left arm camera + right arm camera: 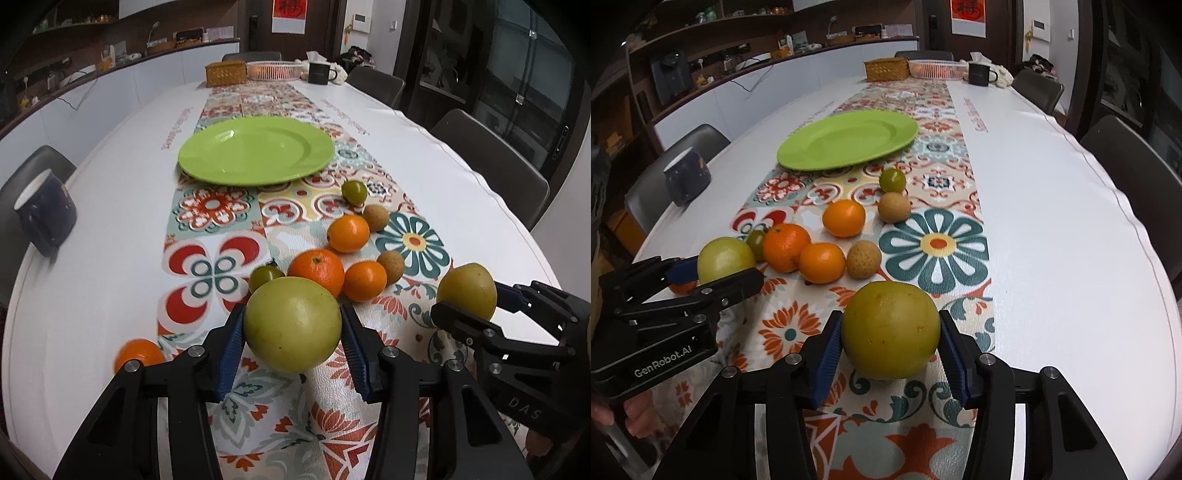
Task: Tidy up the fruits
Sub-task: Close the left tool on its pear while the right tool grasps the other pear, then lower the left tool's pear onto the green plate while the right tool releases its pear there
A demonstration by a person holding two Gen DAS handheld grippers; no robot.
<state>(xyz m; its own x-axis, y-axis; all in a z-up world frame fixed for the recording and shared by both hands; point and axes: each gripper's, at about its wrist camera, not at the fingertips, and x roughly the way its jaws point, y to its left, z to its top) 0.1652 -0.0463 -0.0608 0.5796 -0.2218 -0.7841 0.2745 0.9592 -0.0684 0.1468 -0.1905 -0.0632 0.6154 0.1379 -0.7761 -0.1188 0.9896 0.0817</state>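
My left gripper is shut on a light green round fruit, held low over the patterned runner; it also shows in the right wrist view. My right gripper is shut on a darker yellow-green round fruit, seen in the left wrist view at the right. An empty green plate lies farther along the runner. Between plate and grippers lie three oranges, two small green tomatoes and two brown longan-like fruits. Another orange sits left of the left gripper.
A dark blue mug stands near the table's left edge. At the far end stand a wicker box, a pink basket and a black mug. Chairs line both sides of the table.
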